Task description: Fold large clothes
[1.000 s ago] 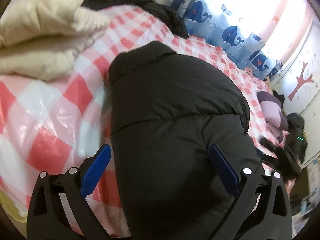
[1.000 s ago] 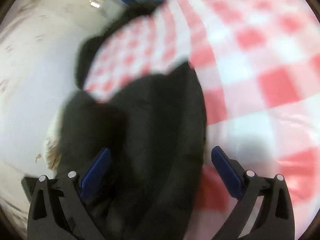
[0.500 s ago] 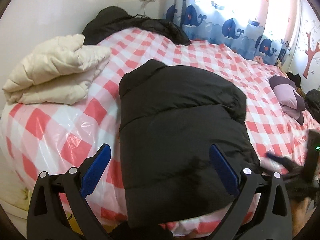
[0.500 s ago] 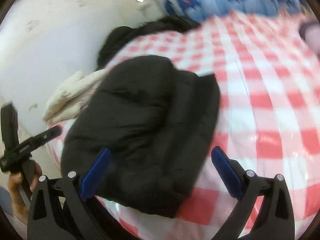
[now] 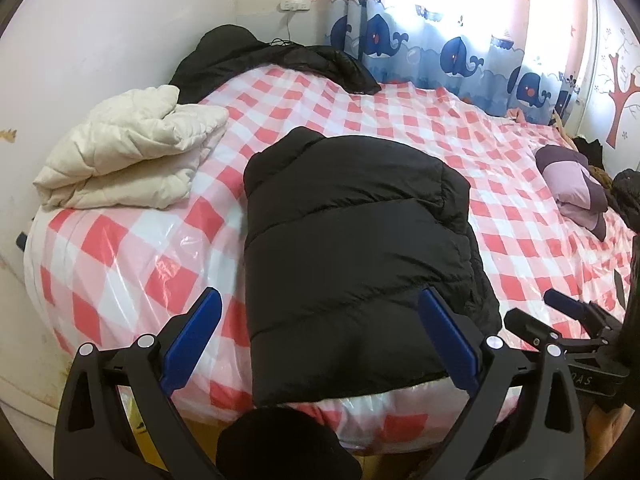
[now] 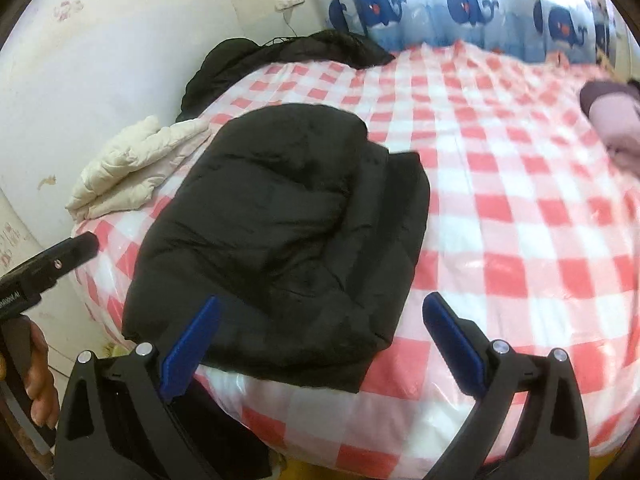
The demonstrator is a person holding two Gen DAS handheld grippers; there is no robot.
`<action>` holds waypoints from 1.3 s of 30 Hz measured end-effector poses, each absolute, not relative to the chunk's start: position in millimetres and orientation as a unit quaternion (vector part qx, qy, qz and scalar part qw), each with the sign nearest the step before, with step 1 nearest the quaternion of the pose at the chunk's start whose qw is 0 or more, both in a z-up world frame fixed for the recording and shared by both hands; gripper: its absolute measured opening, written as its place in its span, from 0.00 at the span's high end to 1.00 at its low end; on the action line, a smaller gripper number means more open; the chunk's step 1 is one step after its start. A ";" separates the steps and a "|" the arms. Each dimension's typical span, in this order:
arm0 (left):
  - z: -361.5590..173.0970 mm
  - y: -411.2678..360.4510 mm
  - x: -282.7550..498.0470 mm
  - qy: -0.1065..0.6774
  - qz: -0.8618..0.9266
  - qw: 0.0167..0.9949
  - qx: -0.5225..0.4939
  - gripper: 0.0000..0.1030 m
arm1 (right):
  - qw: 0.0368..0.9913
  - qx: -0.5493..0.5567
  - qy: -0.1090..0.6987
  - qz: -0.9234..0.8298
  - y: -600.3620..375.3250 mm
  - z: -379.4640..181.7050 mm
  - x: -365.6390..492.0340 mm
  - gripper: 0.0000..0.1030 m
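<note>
One bed [image 5: 400,128] fills both views, covered in a red-and-white checked sheet under clear plastic. On it, close to the near edge and toward the near left corner, lies the black puffer jacket [image 5: 352,248], already doubled into a compact block with its sleeves tucked out of sight; its lower end reaches the near edge of the bed. From the right wrist view one flat flap sticks out along the jacket's right side, so the bundle looks a little loose there. Beside it, at the left edge of the bed, sits a cream quilted coat [image 5: 132,148], folded into a neat stack. Another black garment [image 5: 272,56] lies heaped and unfolded at the far left corner against the wall, and a purple bundle [image 5: 576,184] rests at the right edge.

Judging from this, two pieces are folded, the black jacket just finished or needing a final tidy, and the far heap is probably left to do.

Both the left tongs [image 5: 320,340] and the right tongs [image 6: 320,344] hang spread wide above the near edge, holding nothing.
</note>
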State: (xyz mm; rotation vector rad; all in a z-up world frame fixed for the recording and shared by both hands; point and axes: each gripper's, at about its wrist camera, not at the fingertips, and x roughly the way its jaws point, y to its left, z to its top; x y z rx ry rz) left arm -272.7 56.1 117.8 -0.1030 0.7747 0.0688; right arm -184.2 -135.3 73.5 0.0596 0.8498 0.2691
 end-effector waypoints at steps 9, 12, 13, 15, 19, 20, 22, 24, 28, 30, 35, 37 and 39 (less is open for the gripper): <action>117.3 48.4 -275.1 0.386 0.024 0.921 -0.045 0.08 | 0.902 0.002 0.416 0.116 -111.8 83.4 -164.6 0.06; 116.7 46.8 -275.3 0.389 0.026 0.920 -0.045 0.08 | 0.899 0.001 0.423 0.114 -117.2 82.2 -162.6 0.06; 116.6 45.6 -274.9 0.391 0.026 0.919 -0.046 0.08 | 0.898 0.001 0.424 0.114 -117.5 81.9 -162.7 0.06; 114.8 45.7 -274.2 0.396 0.027 0.916 -0.049 0.08 | 0.897 -0.003 0.428 0.113 -115.6 82.0 -162.2 0.06; 108.8 48.0 -270.3 0.412 0.029 0.909 -0.056 0.08 | 0.895 -0.005 0.432 0.113 -113.6 81.1 -161.6 0.06; 107.4 49.2 -269.3 0.414 0.029 0.908 -0.057 0.08 | 0.894 -0.005 0.433 0.113 -113.5 80.7 -161.6 0.06; 105.0 50.1 -268.8 0.419 0.030 0.905 -0.061 0.08 | 0.893 -0.007 0.436 0.112 -113.9 79.8 -161.4 0.06; 103.9 51.3 -268.4 0.421 0.032 0.905 -0.060 0.08 | 0.891 -0.007 0.440 0.112 -114.3 78.8 -161.0 0.06; 103.7 51.5 -268.6 0.422 0.032 0.904 -0.060 0.08 | 0.888 -0.008 0.446 0.111 -115.7 77.3 -160.0 0.06; 103.2 51.2 -268.7 0.423 0.033 0.904 -0.059 0.08 | 0.887 -0.008 0.448 0.111 -116.0 76.0 -159.1 0.06; 100.7 51.1 -267.5 0.427 0.031 0.902 -0.059 0.08 | 0.885 -0.006 0.452 0.112 -117.6 74.1 -159.2 0.06; 100.4 51.1 -266.9 0.428 0.029 0.901 -0.059 0.08 | 0.885 -0.006 0.452 0.112 -117.3 74.2 -159.5 0.06; 99.8 50.6 -266.4 0.430 0.029 0.900 -0.057 0.08 | 0.885 -0.005 0.452 0.113 -117.5 74.2 -159.5 0.06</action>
